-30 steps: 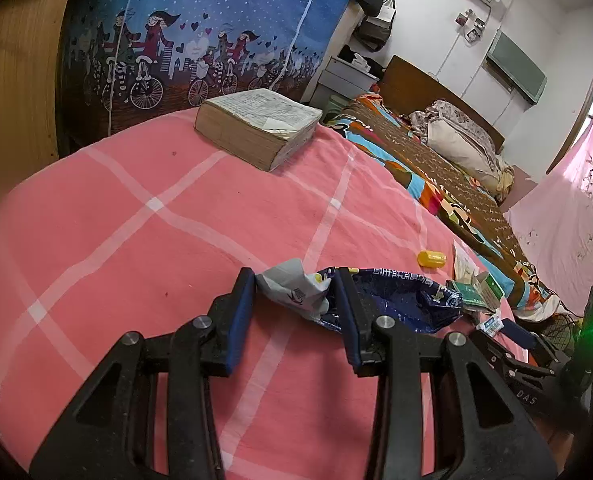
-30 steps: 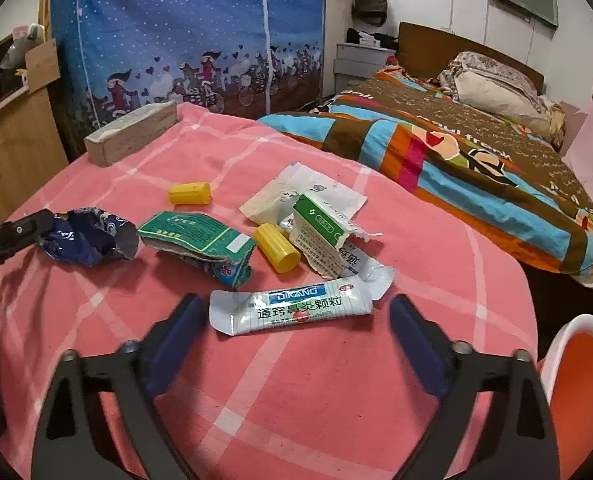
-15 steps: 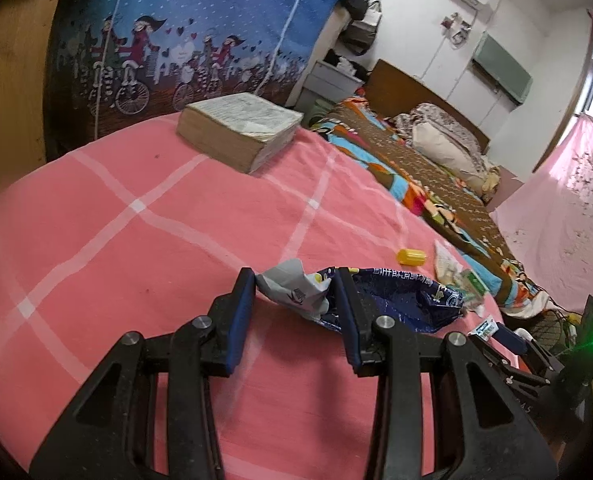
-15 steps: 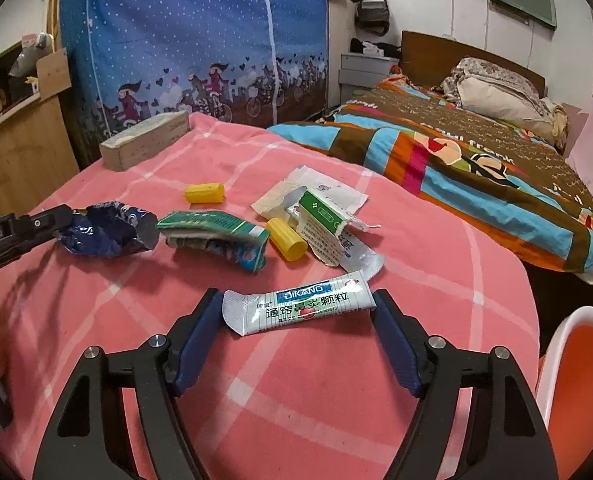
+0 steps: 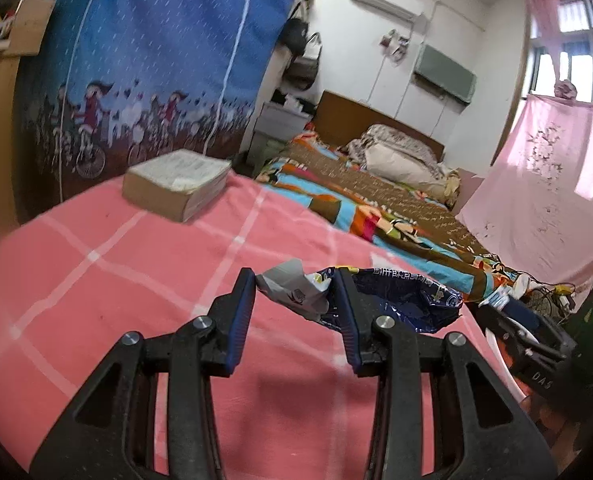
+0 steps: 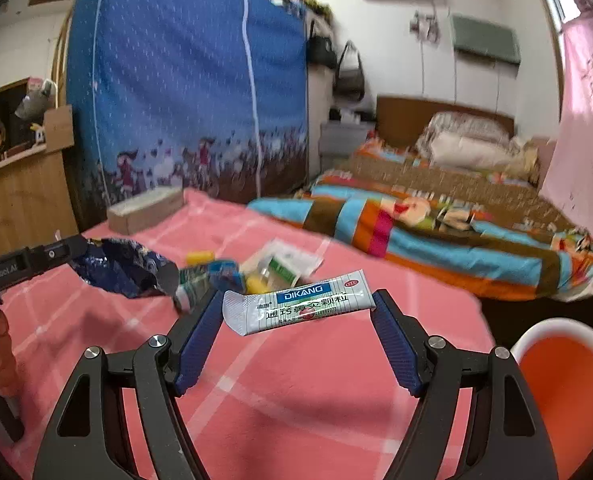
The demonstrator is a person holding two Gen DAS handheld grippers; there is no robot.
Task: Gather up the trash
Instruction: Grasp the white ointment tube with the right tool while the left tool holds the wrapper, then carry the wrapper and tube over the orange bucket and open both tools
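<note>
1. Left wrist view: left tongs (image 5: 292,312) pinch a crumpled blue foil wrapper (image 5: 396,300), lifted above the pink checked bench (image 5: 96,280), well nearer than the thick book (image 5: 176,188) at its far edge.
2. Step, as I judge: carrying picked trash away. Next it needs a bin; none is clearly identifiable.
3. Right wrist view: right tongs (image 6: 298,320) clamp a white DIKANG sachet (image 6: 300,304) end to end, raised clear of the leftover litter pile (image 6: 256,272) lying nearer than the book.
4. Both point slightly downward, side by side.
</note>
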